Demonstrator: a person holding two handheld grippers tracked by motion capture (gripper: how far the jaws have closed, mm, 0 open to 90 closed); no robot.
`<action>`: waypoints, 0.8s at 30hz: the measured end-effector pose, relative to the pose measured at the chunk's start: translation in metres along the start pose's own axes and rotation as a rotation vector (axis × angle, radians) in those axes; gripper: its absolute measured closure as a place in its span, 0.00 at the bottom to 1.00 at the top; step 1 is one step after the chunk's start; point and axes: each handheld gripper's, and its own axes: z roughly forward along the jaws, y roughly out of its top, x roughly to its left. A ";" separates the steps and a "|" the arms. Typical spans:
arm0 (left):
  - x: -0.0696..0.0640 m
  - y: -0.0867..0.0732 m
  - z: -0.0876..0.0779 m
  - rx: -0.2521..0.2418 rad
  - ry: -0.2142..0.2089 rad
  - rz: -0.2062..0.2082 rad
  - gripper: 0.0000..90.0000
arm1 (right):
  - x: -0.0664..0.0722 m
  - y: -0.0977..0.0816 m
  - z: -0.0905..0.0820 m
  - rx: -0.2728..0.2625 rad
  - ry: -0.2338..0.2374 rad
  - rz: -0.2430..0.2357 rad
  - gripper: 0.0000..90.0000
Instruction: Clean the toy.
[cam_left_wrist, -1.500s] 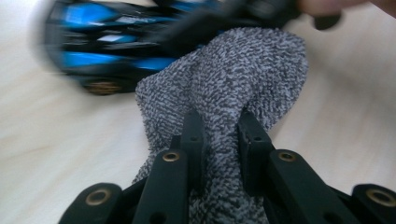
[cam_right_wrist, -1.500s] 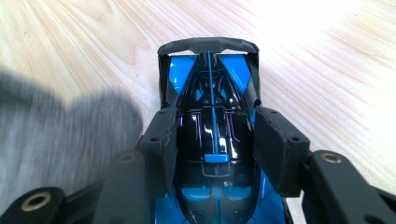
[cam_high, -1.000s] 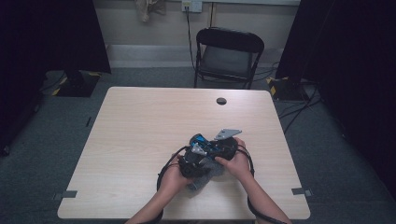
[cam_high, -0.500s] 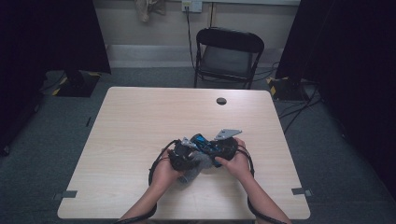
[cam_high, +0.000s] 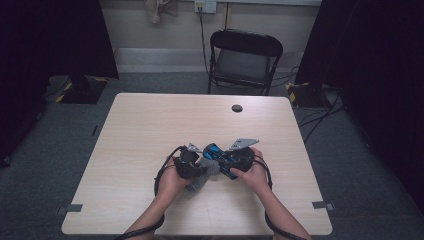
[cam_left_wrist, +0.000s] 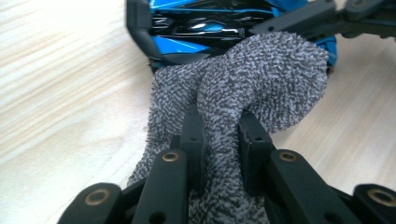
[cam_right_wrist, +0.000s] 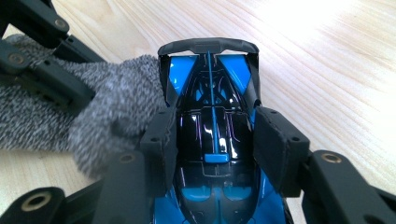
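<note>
Since the earlier high-view frame, the left gripper has slid toward nine o'clock across the table, drawing apart from the right gripper, which has kept its place; the two tools sat bunched together a second ago and now stand side by side with the toy between them.

Seen from above, the blue and black toy car lies near the six o'clock edge of the table, a little toward four o'clock of its middle. A grey cloth lies touching the car's nine o'clock side and runs toward seven o'clock under the left gripper.

In the left gripper view, the left gripper is clenched on a bunched fold of the grey cloth, which rises at twelve o'clock from the jaws and drapes against the toy car lying straight ahead at twelve o'clock.

In the right gripper view, the right gripper grasps the toy car by its flanks, one pad pressed on each side of the cabin. The car runs from six o'clock to twelve o'clock between the jaws, its black rear wing at the twelve o'clock end, beyond the jaw tips. The grey cloth presses against the car at nine o'clock, with the left gripper's black links at ten o'clock.
</note>
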 end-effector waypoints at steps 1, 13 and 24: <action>0.001 0.000 0.000 0.000 -0.001 0.000 0.84 | 0.000 0.000 0.000 -0.001 0.000 0.000 0.57; 0.009 0.000 -0.003 -0.001 0.028 -0.014 0.84 | 0.000 0.000 0.000 0.000 -0.002 -0.002 0.57; 0.019 -0.002 -0.007 -0.014 0.059 -0.046 0.84 | 0.001 0.000 0.000 -0.001 -0.004 -0.002 0.57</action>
